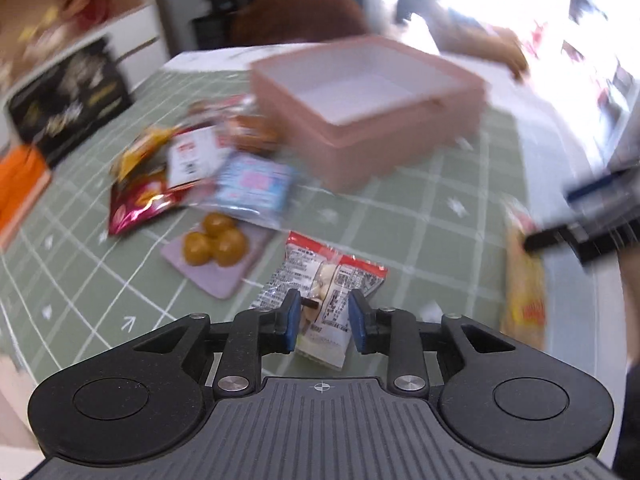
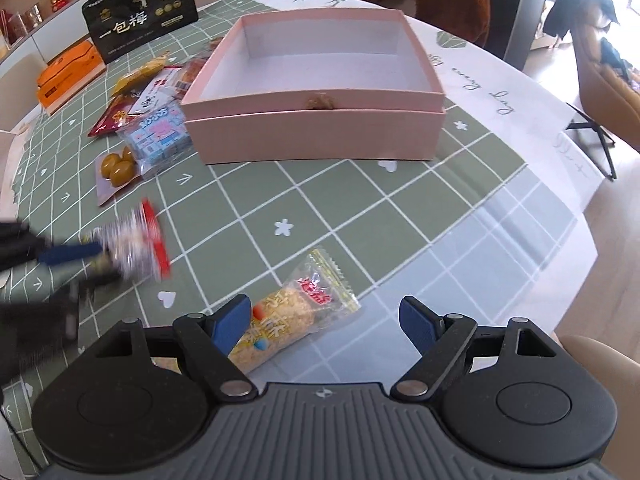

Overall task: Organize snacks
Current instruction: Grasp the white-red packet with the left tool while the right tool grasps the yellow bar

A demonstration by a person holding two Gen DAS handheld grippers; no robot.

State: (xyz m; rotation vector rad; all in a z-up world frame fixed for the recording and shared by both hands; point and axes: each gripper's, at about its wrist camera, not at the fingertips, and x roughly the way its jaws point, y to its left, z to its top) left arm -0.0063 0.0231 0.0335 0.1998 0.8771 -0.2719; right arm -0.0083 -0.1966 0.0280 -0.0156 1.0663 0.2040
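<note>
My left gripper (image 1: 324, 316) tilts down, jaws parted around a red-edged snack packet (image 1: 328, 280) near the pink box (image 2: 316, 136). My right gripper (image 2: 326, 322) gapes over a rice-crisp bar (image 2: 288, 312). A black bag (image 2: 140, 12) reads 一包梅.

In the lower centre of the frame the left gripper (image 1: 323, 318) stood with its blue pads either side of a red-edged clear snack packet (image 1: 325, 286), a gap showing at each pad. A pink box (image 1: 384, 136) sat open at upper centre, and a packet of three yellow-brown balls (image 1: 214, 240) lay left of centre.
</note>
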